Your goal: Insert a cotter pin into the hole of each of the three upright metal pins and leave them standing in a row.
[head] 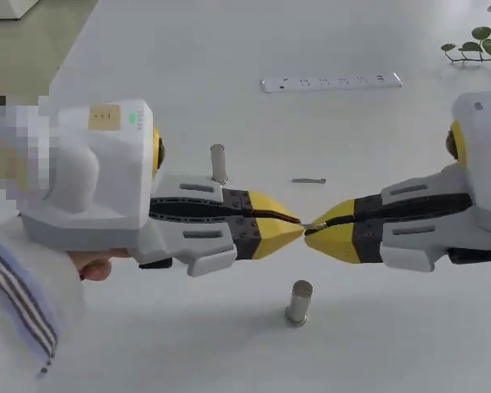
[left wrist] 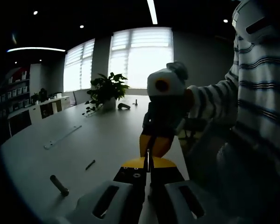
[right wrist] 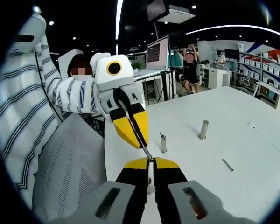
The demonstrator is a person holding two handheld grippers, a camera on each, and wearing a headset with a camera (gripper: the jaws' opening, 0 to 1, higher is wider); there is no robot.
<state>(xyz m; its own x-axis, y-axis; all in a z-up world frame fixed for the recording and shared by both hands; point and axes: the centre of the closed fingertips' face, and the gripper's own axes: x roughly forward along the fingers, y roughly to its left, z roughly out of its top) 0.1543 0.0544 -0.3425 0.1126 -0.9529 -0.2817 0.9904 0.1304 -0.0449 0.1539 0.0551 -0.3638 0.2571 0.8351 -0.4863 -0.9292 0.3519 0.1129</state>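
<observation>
In the head view we see the left gripper and right gripper tip to tip above the worktop, with a cotter pin between them. A far metal pin and a near metal pin stand upright, and a spare cotter pin lies flat.

In the left gripper view, our jaws are clamped on the cotter pin.

In the right gripper view, the jaws sit nearly together at its end; we cannot tell whether they grip.

We judge it light, springy and slippery, best held near the head.

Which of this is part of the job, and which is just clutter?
Job: far metal pin, near metal pin, loose cotter pin, held cotter pin in left gripper, third metal pin in right gripper.
Lying about: power strip, plant sprig.
</observation>
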